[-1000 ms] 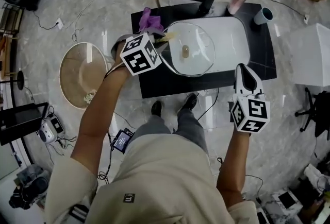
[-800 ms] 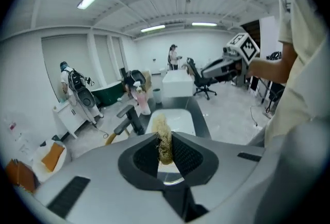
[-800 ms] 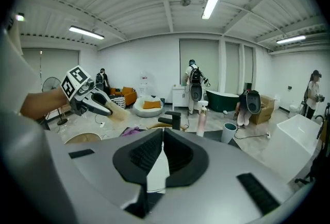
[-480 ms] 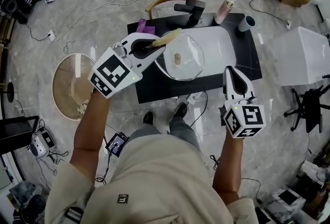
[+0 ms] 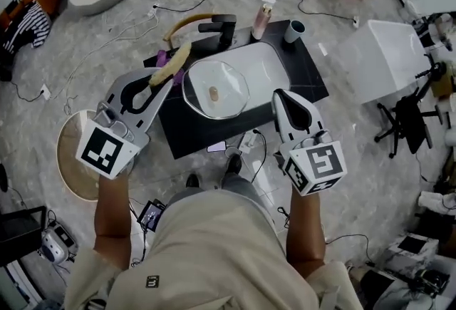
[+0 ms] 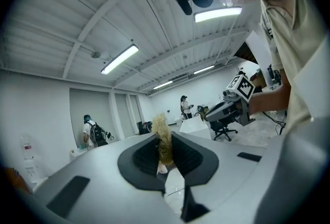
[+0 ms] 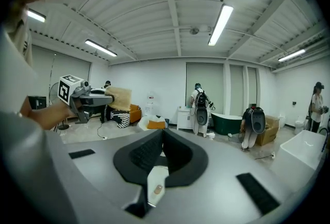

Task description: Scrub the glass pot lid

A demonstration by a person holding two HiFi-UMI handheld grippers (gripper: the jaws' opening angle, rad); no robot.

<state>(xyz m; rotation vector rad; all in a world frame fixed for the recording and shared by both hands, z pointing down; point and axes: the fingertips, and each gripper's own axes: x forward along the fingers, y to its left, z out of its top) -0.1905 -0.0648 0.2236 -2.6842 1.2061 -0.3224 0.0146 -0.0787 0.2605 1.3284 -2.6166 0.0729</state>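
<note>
Left hand-held gripper (image 5: 158,82) clamped on loofah scrubber (image 5: 171,64), at the counter's (image 5: 191,132) left edge, clear of the lid. Right hand-held gripper (image 5: 283,98) closed, empty. Glass pot lid (image 5: 229,82) lies knob-up in sink (image 5: 274,63). Likely step: approach. Next: lower scrubber onto glass.

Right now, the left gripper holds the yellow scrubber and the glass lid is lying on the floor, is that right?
Almost. The left gripper does hold the yellow scrubber, but the glass lid is not on the floor. It lies in the white sink. The head view shows this.
</note>
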